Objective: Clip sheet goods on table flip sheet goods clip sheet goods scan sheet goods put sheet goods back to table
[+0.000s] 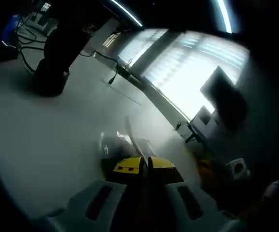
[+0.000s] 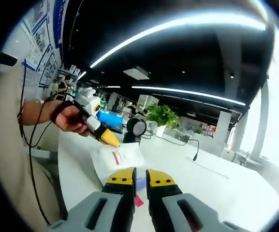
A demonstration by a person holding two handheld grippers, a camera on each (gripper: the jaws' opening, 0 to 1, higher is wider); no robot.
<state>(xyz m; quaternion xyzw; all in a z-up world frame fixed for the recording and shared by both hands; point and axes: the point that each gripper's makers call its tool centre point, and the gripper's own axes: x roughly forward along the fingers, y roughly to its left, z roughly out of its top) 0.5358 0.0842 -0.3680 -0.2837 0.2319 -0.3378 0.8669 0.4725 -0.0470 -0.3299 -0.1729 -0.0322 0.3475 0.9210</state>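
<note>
Holding a sheet (image 2: 117, 162) edge, both hand-held grippers (image 2: 140, 180) clamp tight

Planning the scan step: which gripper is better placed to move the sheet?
Left, probably: the left gripper looks shut on the sheet, edge-on between its jaws; the right gripper sits at its near edge, grip unclear.

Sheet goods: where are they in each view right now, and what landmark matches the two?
Left gripper view: sheet goods edge-on, lower centre, just above this view's jaws.
Right gripper view: sheet goods lying flat, left of centre, above the jaws.
Shared landmark: the white table.
</note>
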